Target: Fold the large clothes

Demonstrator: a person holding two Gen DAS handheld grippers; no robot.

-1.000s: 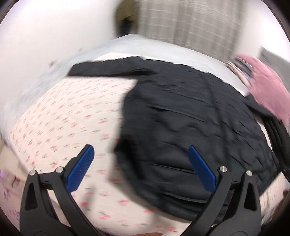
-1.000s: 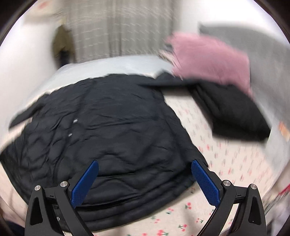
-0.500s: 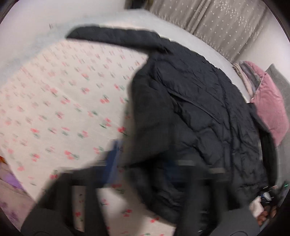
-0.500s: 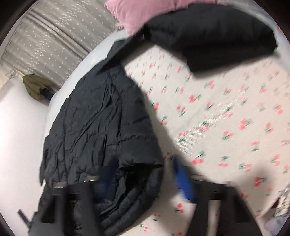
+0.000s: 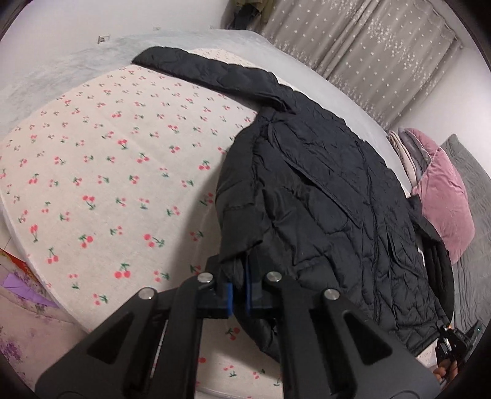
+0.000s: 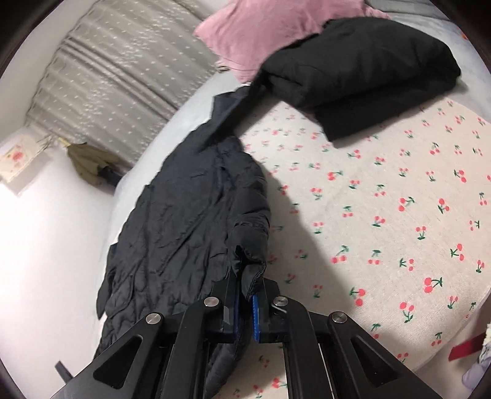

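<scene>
A large black puffer jacket lies spread on a cherry-print bedsheet, one sleeve stretched to the far left. My left gripper is shut on the jacket's near hem corner. In the right wrist view the jacket runs away from me, and my right gripper is shut on the other hem corner, which bunches between the blue pads.
A folded black garment and a pink pillow lie at the bed's far end. The pillow also shows right in the left view. Curtains and white walls surround the bed. The bed edge is near me.
Both grippers were open above the jacket a second ago. They dropped down to its near hem and closed on the fabric, one at each corner.
</scene>
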